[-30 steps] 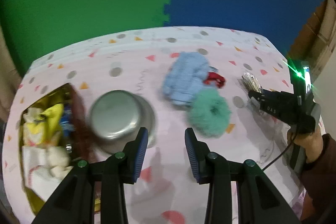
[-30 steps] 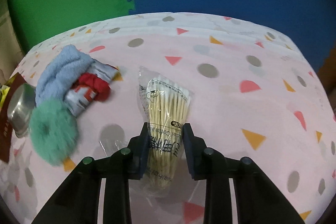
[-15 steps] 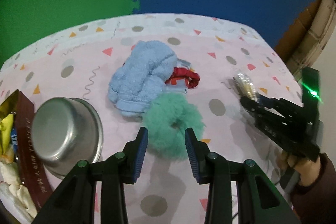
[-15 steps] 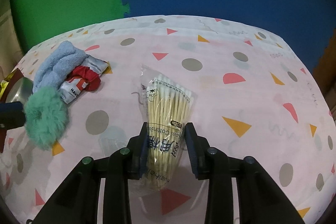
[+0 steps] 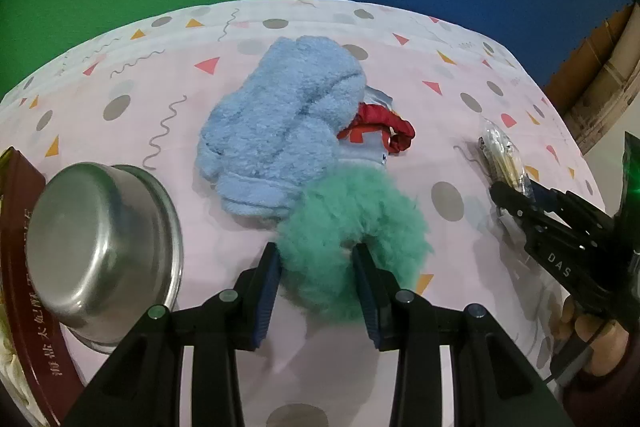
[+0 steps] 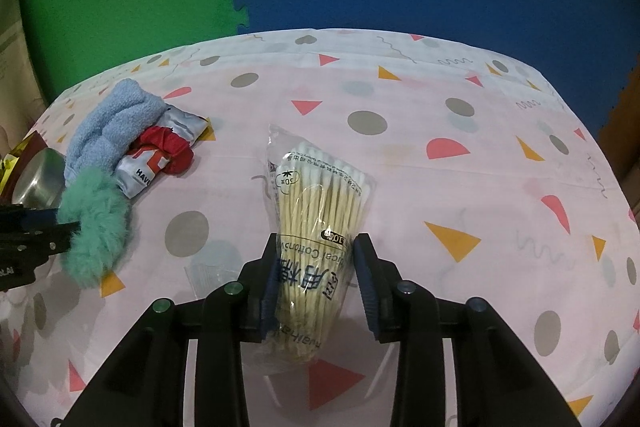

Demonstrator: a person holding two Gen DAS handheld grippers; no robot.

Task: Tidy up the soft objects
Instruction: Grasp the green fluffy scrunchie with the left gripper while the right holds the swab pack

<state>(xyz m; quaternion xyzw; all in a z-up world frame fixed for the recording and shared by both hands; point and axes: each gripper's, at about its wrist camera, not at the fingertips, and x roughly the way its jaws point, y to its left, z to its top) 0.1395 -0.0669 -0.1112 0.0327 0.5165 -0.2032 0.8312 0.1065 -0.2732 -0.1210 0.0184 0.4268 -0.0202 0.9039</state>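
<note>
— Fluffy green ring-shaped scrunchie (image 5: 352,227): location?
— Found on the pink patterned tablecloth (image 5: 120,95), straddled by the left gripper (image 5: 316,263), fingers spread.
— Right gripper (image 6: 316,267)?
— Fingers parted around the clear cotton-swab packet (image 6: 316,211).

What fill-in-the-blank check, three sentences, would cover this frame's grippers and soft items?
1. The left gripper has its open fingers around the fluffy ____ scrunchie.
2. The right gripper straddles a bag of cotton ____.
3. The red scrunchie lies beside the light ____ fleece cloth.

Missing words: green; swabs; blue
</note>
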